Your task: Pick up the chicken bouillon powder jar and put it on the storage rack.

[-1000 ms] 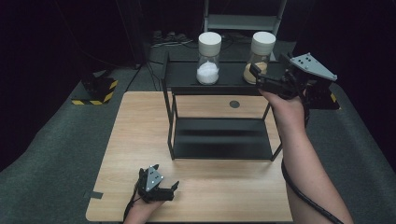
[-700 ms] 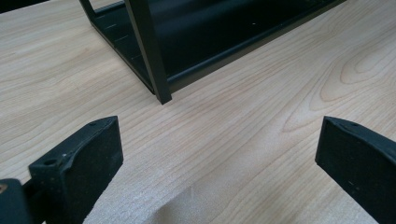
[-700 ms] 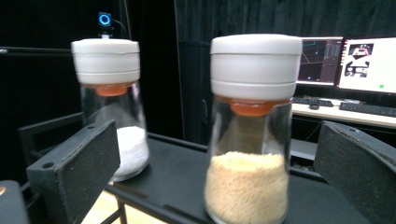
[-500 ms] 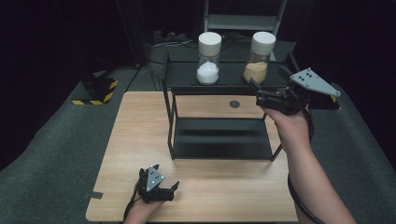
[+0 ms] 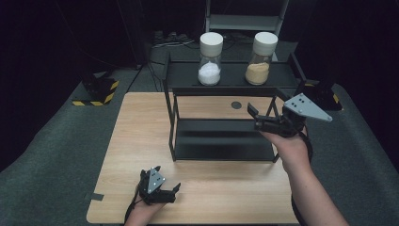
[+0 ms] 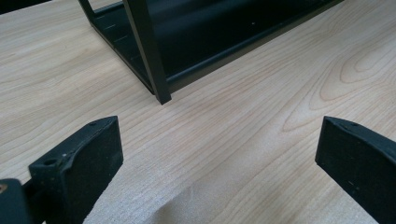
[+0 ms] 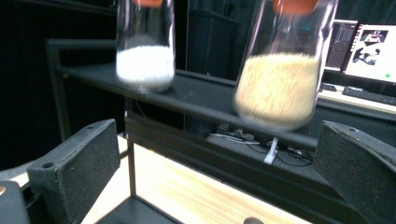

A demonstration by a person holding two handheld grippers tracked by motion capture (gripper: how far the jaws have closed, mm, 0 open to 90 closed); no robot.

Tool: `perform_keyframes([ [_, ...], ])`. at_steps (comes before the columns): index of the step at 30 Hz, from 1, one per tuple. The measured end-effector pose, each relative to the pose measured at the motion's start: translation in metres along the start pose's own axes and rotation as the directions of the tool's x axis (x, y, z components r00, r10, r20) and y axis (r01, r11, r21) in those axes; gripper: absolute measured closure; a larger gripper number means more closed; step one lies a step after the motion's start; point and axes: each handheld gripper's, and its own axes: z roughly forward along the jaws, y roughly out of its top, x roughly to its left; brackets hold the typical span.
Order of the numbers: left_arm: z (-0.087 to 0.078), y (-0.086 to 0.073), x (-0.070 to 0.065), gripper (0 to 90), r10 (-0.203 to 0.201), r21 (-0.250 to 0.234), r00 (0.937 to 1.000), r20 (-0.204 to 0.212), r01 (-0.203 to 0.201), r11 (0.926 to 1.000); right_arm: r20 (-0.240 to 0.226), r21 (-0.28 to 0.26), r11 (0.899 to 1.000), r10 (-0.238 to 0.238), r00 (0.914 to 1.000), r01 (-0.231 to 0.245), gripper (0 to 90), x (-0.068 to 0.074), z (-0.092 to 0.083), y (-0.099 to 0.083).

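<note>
Jar of tan grains (image 5: 260,60) stands upright on the top shelf of the black rack (image 5: 221,120), at the shelf's right part; white lid on. Jar of white powder (image 5: 210,59) stands beside it to the left, also upright and white-lidded, the two apart from each other.

High view: rack sits at the far middle of the wooden table (image 5: 141,141), with a lower shelf under the top one. Right gripper (image 5: 254,117) is held in the air in front of the rack's right end, below the level of the top shelf, jaws spread and holding nothing, pointing left and slightly away from the person. Grey three-cornered plate on its top. It touches neither jar. Left gripper (image 5: 164,188) rests low near the table's near edge, well apart from the rack, jaws parted and empty.

Left gripper view: both black jaws stand wide apart over bare wood grain. Ahead lies the rack's near corner post (image 6: 149,51) and the edge of its lower shelf (post foot meets the table between the jaws, farther off).

Right gripper view: jaws wide apart, nothing between the pads. Tan-grain jar (image 7: 280,79) appears above the right jaw, white-powder jar (image 7: 145,56) above the left; both blurred. Both sit on the dark shelf. Lit monitors (image 7: 364,46) show at far right in the background.
</note>
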Motion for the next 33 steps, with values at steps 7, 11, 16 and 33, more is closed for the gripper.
perform_keyframes([
  [7,0.0,0.0,0.0,1.1,0.001,0.001,1.0,0.0,-0.001,1.0,-0.005,0.037,0.999,-0.008,1.0,0.008,0.0,0.006,-0.005,-0.025],
  [11,0.0,0.0,0.0,1.1,0.002,0.002,1.0,0.0,-0.002,1.0,-0.008,0.059,0.998,-0.008,0.9999,0.008,0.0,0.008,-0.008,-0.041],
  [16,0.0,0.0,0.0,1.1,0.002,0.002,1.0,-0.002,-0.002,1.0,-0.013,0.09,0.996,0.002,0.9999,-0.001,0.0,0.01,-0.012,-0.063],
  [33,0.0,0.0,-0.003,1.2,0.008,0.0,0.9999,-0.009,-0.008,1.0,-0.024,0.205,0.979,0.016,0.9996,-0.011,0.0,0.018,-0.024,-0.126],
])
